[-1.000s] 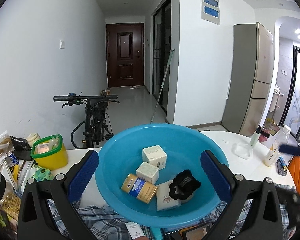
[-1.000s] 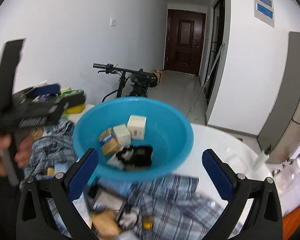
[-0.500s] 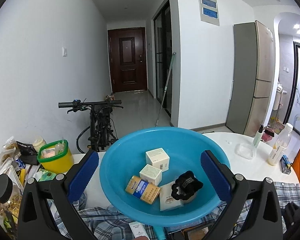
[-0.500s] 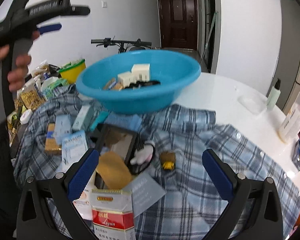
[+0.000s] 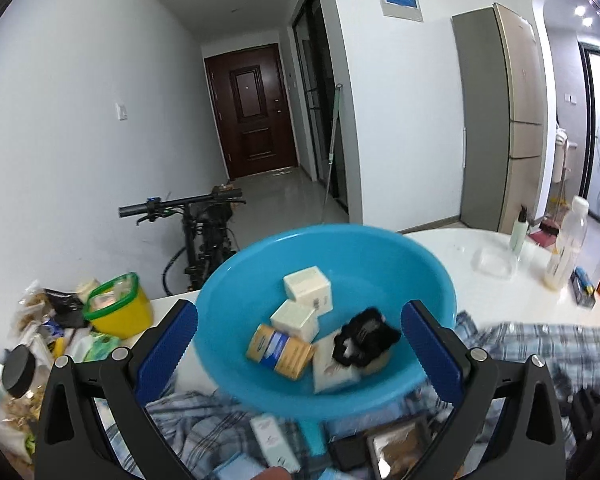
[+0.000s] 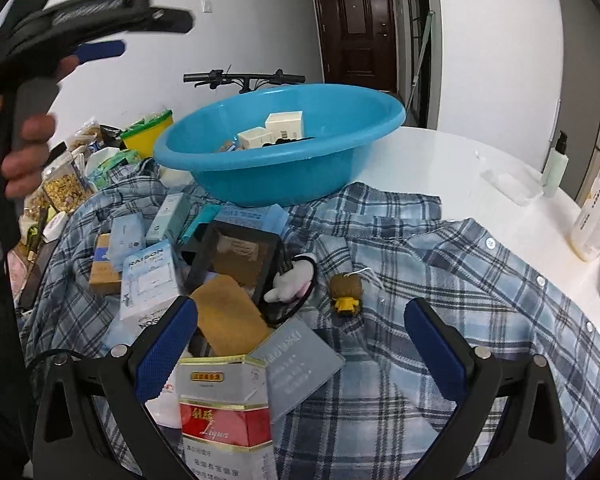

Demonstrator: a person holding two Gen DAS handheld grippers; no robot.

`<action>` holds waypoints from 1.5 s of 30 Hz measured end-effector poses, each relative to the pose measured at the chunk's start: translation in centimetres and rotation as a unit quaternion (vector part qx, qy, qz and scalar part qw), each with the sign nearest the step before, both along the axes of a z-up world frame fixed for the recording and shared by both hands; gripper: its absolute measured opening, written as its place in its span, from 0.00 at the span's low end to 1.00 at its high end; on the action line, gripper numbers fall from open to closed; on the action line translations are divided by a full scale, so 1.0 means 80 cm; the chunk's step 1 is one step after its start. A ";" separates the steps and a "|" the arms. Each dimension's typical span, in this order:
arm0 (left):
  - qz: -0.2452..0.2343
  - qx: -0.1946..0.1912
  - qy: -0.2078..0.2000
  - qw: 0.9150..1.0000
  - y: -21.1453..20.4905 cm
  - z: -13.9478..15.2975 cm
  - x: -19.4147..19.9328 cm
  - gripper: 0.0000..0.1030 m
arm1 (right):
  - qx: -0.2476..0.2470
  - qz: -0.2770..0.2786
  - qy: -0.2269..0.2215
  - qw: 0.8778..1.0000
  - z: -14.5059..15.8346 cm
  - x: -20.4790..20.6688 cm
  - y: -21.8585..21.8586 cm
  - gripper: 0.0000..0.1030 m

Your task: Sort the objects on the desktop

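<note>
Partly sorted: blue basin (image 6: pixel 280 152) on the desk (image 6: pixel 452 168) holds cream boxes (image 5: pixel 306 290), a yellow-blue pack and a black item; many boxes, a red cigarette pack (image 6: pixel 224 412) and a small doll (image 6: pixel 346 290) remain on the plaid shirt (image 6: pixel 440 280) beside the basin. Both tools wide, empty: left tool (image 5: pixel 300 356), right tool (image 6: pixel 300 350). Since a second ago, right tool dropped toward the shirt pile; left lifted slightly.

The left wrist view looks from close above the blue basin (image 5: pixel 328 320), down into it and on along the hallway to the brown door (image 5: pixel 256 108). The right wrist view sits lower and nearer, over the plaid shirt (image 6: pixel 440 280), facing the same basin (image 6: pixel 280 152) and door (image 6: pixel 356 20) farther off.
</note>
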State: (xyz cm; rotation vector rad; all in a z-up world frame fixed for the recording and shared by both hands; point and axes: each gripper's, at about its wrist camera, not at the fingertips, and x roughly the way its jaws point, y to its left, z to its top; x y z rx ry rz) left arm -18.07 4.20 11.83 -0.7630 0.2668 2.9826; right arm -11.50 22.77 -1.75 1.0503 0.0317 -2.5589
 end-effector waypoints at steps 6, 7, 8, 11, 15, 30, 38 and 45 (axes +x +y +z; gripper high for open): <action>0.026 0.020 0.002 0.999 -0.037 -0.014 0.074 1.00 | -0.006 0.006 0.001 1.000 -0.001 0.010 -0.001 1.00; 0.030 0.028 0.003 0.999 -0.045 -0.018 0.090 1.00 | -0.007 0.007 0.001 1.000 -0.001 0.011 -0.002 1.00; 0.034 0.031 0.004 0.999 -0.049 -0.021 0.100 1.00 | -0.007 0.007 0.001 1.000 -0.001 0.013 -0.003 1.00; 0.047 0.044 0.002 0.998 -0.061 -0.039 0.139 1.00 | 0.006 0.011 0.007 1.000 0.001 0.022 -0.010 1.00; 0.055 0.060 -0.016 0.997 -0.067 -0.070 0.170 1.00 | 0.005 0.020 0.014 1.000 0.002 0.032 -0.019 1.00; 0.066 0.077 -0.066 0.993 -0.073 -0.137 0.199 1.00 | 0.035 0.045 0.022 0.998 -0.009 0.047 -0.051 1.00; 0.059 0.065 -0.074 0.993 -0.067 -0.145 0.198 1.00 | 0.036 0.044 0.016 0.998 -0.013 0.044 -0.050 1.00; 0.059 0.067 -0.080 0.993 -0.067 -0.151 0.197 1.00 | 0.035 0.047 0.010 0.998 -0.017 0.044 -0.048 1.00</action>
